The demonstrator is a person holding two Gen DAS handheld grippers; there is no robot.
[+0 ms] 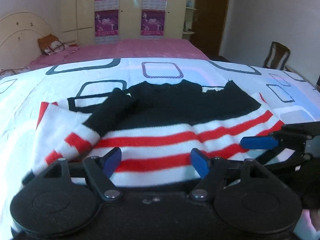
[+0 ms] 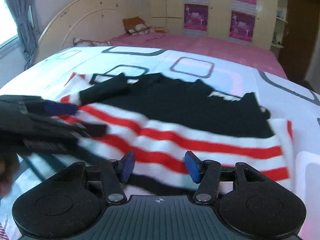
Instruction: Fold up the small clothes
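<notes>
A small sweater (image 1: 160,120), black on top with red and white stripes below, lies spread on the white patterned sheet (image 1: 30,92). It also shows in the right wrist view (image 2: 180,120). One sleeve (image 1: 66,136) is folded in at the left. My left gripper (image 1: 156,163) is open over the striped hem, empty. My right gripper (image 2: 160,166) is open over the hem too, empty. The right gripper shows at the right edge of the left wrist view (image 1: 260,142); the left gripper shows at the left of the right wrist view (image 2: 60,109).
A pink bed (image 1: 140,48) lies behind the sheet, with a cream headboard (image 1: 20,28) and cushions (image 1: 51,44). A wardrobe (image 1: 130,8) with purple posters stands at the back. A wooden chair (image 1: 277,55) stands far right.
</notes>
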